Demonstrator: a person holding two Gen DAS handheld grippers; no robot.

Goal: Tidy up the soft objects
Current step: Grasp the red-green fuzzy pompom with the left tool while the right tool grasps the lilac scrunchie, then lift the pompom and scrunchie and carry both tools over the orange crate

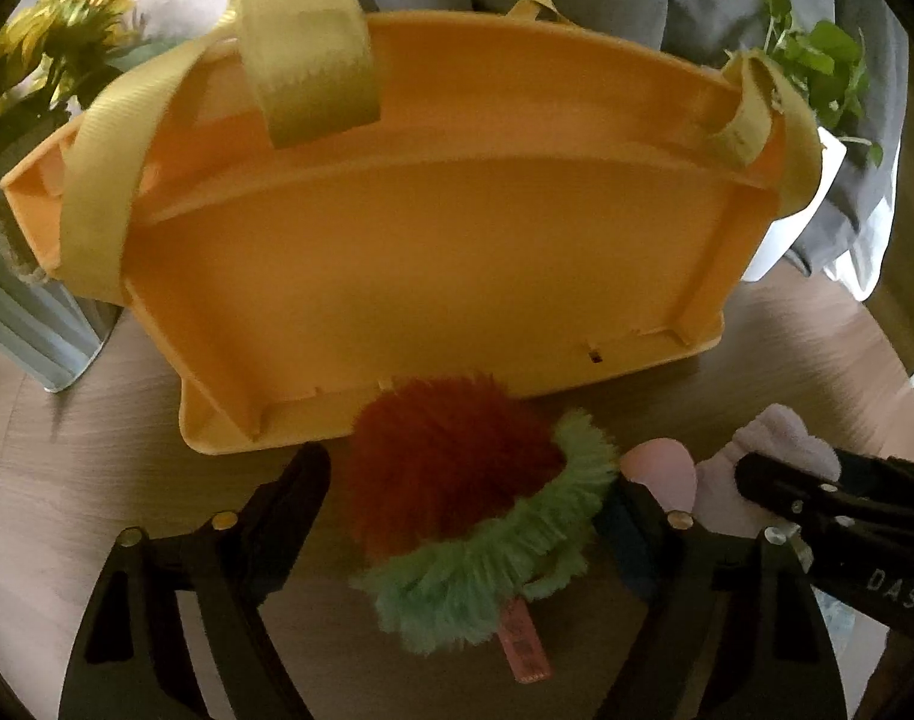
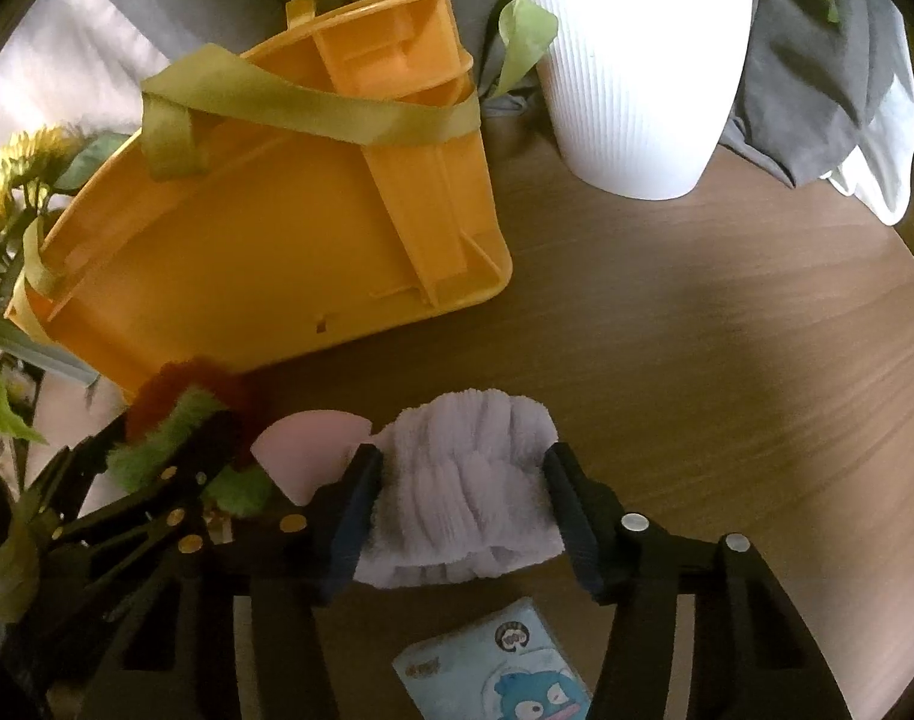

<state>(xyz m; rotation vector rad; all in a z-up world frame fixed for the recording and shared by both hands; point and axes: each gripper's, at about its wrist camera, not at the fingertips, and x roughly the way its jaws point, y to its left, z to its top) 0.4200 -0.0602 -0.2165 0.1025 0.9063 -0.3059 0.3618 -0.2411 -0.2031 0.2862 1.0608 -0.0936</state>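
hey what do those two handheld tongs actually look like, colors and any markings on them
Both tongs, left and right, are matte black plastic with two tapering fingers, studded with round silver rivets. The right one's pads look dark blue and ribbed. White "DAS" lettering marks the right tongs' side. No cables or sleeves show.

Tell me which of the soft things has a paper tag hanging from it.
The red-and-green fuzzy toy between the left gripper fingers: a pink tag dangles below it. The lavender towel roll shows none.
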